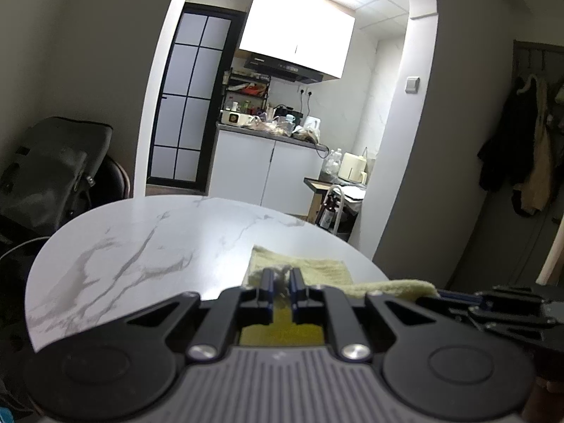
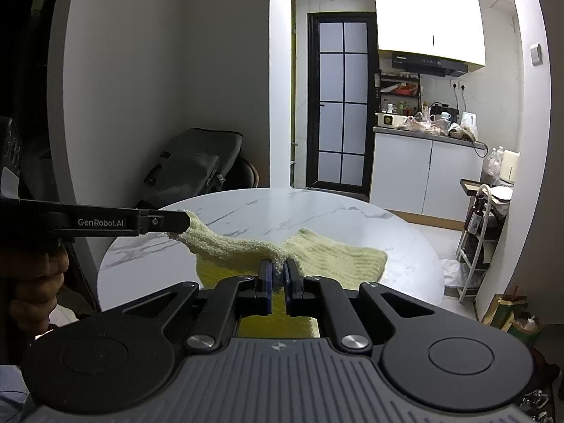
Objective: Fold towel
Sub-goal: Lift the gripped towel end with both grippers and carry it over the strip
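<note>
Towel (image 2: 328, 257) pale yellow, pinched in both jaws, half lifted off round marble table (image 2: 317, 208), kitchen (image 2: 423, 134) beyond.

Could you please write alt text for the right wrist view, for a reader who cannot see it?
The right gripper pinches the near edge of a pale yellow towel, lifting it off a round marble table. The left gripper reaches in from the left, holding another corner.
</note>
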### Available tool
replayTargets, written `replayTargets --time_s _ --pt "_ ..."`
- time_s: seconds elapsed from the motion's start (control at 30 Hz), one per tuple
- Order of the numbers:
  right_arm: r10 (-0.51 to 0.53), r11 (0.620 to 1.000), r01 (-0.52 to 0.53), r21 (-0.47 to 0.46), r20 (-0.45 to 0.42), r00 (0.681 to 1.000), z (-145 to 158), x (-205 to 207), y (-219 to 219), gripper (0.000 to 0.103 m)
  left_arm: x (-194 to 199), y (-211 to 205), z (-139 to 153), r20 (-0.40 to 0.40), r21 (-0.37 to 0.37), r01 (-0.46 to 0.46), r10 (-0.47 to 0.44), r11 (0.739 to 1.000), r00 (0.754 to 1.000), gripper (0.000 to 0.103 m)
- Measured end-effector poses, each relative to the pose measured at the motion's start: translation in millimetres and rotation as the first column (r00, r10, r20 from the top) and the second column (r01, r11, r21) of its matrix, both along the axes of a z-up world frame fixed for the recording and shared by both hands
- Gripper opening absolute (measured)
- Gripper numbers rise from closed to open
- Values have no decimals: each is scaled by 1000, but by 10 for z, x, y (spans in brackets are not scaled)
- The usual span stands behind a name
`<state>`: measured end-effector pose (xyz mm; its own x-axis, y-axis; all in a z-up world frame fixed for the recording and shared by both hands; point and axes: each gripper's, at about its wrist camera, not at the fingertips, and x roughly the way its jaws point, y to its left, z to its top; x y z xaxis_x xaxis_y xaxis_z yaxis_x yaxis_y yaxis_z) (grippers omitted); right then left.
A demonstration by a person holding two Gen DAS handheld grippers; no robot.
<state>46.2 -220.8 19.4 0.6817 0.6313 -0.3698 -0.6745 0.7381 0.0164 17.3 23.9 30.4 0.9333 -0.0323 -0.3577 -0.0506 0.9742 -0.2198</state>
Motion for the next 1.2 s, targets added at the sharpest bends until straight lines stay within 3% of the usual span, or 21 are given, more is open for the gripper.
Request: replayTargets --time_s 0.73,1.2 --pt "5 1000 -5 -9 -7 1000 286 532 30 8 611 19 284 18 -14 7 -7 1000 1000 9" --pt "-13 1000 11 -22 -81 997 58 893 23 8 963 33 136 -34 -31 14 -15 999 999 9"
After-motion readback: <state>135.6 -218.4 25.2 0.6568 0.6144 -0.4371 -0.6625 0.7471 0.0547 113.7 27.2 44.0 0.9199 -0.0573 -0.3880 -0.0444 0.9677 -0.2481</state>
